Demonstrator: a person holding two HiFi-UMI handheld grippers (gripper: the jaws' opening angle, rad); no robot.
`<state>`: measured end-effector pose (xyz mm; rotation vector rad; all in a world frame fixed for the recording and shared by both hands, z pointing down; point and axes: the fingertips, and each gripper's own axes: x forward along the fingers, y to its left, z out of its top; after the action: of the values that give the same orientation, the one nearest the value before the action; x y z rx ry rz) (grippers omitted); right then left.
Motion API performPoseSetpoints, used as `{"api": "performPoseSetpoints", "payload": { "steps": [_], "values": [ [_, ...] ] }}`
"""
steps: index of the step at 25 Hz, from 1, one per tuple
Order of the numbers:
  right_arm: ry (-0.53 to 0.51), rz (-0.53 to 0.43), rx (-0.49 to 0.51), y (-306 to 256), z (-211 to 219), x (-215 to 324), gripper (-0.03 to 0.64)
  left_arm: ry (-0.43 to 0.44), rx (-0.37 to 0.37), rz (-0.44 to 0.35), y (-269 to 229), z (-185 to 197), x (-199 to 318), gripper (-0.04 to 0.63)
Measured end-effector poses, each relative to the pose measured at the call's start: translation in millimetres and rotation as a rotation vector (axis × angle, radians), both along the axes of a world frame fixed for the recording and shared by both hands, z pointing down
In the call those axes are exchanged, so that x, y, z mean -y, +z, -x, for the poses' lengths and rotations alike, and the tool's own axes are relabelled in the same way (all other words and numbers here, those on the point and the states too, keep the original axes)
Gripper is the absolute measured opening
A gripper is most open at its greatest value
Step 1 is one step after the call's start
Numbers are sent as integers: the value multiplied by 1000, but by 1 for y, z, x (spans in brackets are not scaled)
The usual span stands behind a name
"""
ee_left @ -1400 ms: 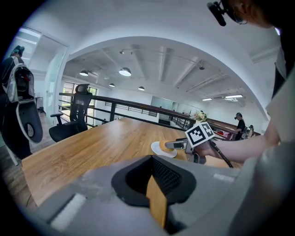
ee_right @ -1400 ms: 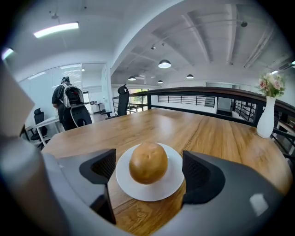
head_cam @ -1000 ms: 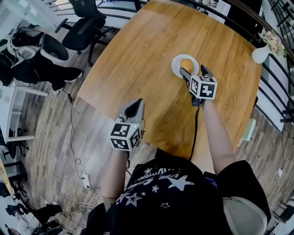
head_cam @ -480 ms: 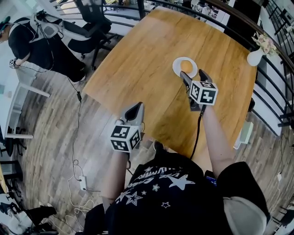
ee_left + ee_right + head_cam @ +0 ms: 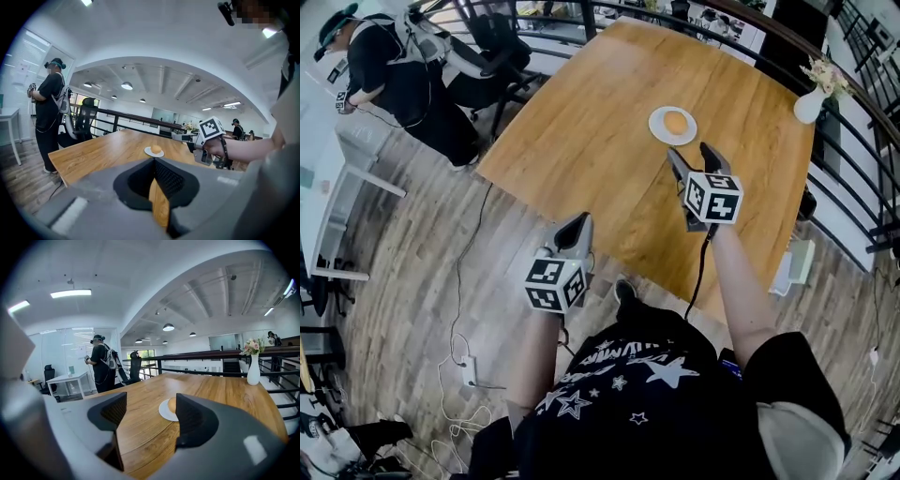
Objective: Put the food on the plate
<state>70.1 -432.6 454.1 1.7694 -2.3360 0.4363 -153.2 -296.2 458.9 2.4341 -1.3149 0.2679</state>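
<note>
A round orange piece of food (image 5: pixel 675 122) lies on a small white plate (image 5: pixel 658 118) on the far part of the wooden table (image 5: pixel 581 122). My right gripper (image 5: pixel 692 154) hovers a little short of the plate, nearer to me. Its jaws are apart and closing, with nothing between them. In the right gripper view, plate (image 5: pixel 165 410) and food (image 5: pixel 172 404) show beyond the gripper (image 5: pixel 150 414), partly hidden by the right finger (image 5: pixel 192 420). My left gripper (image 5: pixel 576 227) is shut and empty, held off the table's near edge. From the left gripper (image 5: pixel 153 164), the plate (image 5: pixel 150 152) and food (image 5: pixel 156 149) lie ahead.
A white vase with flowers (image 5: pixel 810 101) stands at the table's far right corner, by a black railing (image 5: pixel 862 141). A person with a headset (image 5: pixel 384 66) and office chairs (image 5: pixel 492 42) are off to the left. Cables (image 5: pixel 459 309) run over the wood floor.
My right gripper has drawn back from the plate toward me, and its jaws have narrowed. The food stays on the plate. The left gripper has hardly moved.
</note>
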Motion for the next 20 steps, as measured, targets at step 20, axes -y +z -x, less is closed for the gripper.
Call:
{"api": "performPoseSetpoints", "payload": {
  "steps": [20],
  "values": [
    [30, -33, 23, -9, 4, -173, 233, -47, -37, -35, -9, 17, -159, 2]
  ]
}}
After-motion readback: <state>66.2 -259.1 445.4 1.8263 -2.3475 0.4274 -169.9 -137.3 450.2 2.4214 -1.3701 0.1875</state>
